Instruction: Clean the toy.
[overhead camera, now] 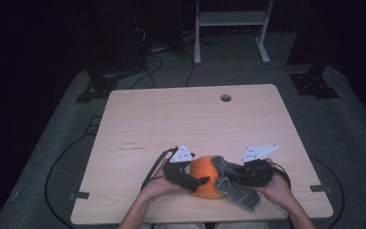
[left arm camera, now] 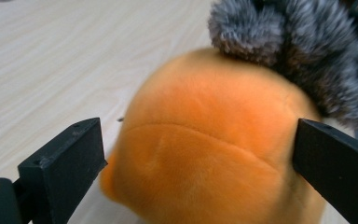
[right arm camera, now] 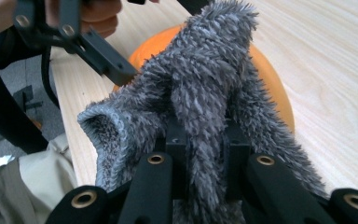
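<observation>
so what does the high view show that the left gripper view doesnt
High view alone: the whole table with its cable hole, both hands, and the right gripper shut on the grey fuzzy sock. Left gripper view alone: close up, the left gripper with its jaws open around the orange plush ball. Both: ball, sock, tabletop.

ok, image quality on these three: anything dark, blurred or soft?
High view: room dark, table evenly lit, little glare, grippers small. Left gripper view: orange plush soft and smeared, grey fuzzy sock out of focus, jaws sharper. Right gripper view: sock fibres crisp near the right gripper, background hand and left gripper softer.
</observation>
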The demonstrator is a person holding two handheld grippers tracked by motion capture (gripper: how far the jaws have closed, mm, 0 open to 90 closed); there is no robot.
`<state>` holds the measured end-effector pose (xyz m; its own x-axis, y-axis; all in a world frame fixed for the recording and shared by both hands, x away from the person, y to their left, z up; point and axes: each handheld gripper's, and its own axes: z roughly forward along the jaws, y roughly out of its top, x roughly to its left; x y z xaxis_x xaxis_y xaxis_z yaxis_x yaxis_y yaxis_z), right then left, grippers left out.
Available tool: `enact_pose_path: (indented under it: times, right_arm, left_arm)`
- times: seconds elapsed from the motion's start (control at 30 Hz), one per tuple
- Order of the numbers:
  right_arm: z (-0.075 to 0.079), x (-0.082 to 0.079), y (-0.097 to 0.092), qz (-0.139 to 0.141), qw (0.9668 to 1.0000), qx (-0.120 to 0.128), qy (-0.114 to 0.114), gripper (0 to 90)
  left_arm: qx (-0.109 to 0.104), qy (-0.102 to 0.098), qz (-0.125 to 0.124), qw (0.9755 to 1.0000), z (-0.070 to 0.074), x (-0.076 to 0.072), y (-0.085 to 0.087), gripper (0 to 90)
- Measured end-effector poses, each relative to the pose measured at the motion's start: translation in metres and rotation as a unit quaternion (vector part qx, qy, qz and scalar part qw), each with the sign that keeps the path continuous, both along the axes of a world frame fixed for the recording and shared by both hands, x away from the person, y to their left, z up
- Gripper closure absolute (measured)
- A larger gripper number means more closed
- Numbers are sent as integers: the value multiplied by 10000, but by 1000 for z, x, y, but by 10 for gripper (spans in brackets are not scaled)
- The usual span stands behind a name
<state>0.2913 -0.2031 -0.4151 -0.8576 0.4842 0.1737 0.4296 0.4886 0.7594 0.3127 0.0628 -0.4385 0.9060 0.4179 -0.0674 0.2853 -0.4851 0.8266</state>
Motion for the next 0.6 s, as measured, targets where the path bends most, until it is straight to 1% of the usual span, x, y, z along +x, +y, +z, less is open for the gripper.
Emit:
enact_pose_path:
  times: [0.03, 0.1, 0.13, 0.2, 0.23, 0.27, 0.3, 0.33, 0.37, 0.4, 0.43, 0.47, 0.5, 0.53, 0.57, 0.6]
  right_arm:
    - [-1, -1, 0, 26, 10000, -5, 23, 768]
    - [-2, -1, -1, 36, 10000, 3, 48, 767]
    - [-4, -1, -3, -2, 9999, 61, 98, 767]
    - [-5, 0, -4, -16, 9998, 133, 166, 767]
    - [-6, 0, -5, -24, 9997, 153, 178, 766]
    - [-5, 0, -5, -25, 9997, 142, 172, 766]
    - [-3, 0, -6, -31, 9997, 147, 173, 766]
    - [0, -1, -8, -50, 9998, 146, 123, 766]
    - [2, -2, -9, -86, 9998, 154, 72, 766]
    - [6, -3, -11, -158, 9997, 163, -68, 767]
    - [9, -5, -13, -285, 9991, 192, -230, 767]
    - [13, -6, -14, -476, 9974, 272, -476, 767]
    - [14, -6, -14, -558, 9962, 374, -555, 767]
    - [15, -4, -12, -629, 9949, 479, -633, 768]
    - [14, -3, -10, -671, 9944, 470, -672, 767]
    - [10, 0, -5, -708, 9946, 341, -683, 767]
  left_arm:
    - [28, 29, -50, 10000, -2, 0, -2, 30]
    - [16, -34, -61, 10000, -6, -3, -4, 59]
    - [10, -58, -79, 10000, -6, -4, -4, 115]
    - [60, -193, -102, 9997, -6, -8, -5, 194]
    - [110, -323, -97, 9994, -4, -11, -5, 230]
    - [104, -403, -98, 9991, -3, -12, -5, 278]
    - [54, -575, -88, 9983, -1, -14, -6, 315]
    - [11, -680, -79, 9977, 1, -15, -6, 345]
    - [-24, -840, -74, 9964, 4, -16, -7, 363]
    - [-47, -1101, -3, 9939, 8, -17, -8, 377]
    - [34, -1585, 116, 9873, 12, -19, -11, 387]
    - [144, -1897, 142, 9816, 15, -20, -13, 390]
    - [194, -2301, 136, 9729, 16, -23, -15, 389]
    - [219, -2397, 136, 9705, 16, -23, -16, 383]
    - [374, -2397, 137, 9700, 11, -21, -17, 369]
    - [429, -2348, 116, 9710, 9, -20, -17, 339]
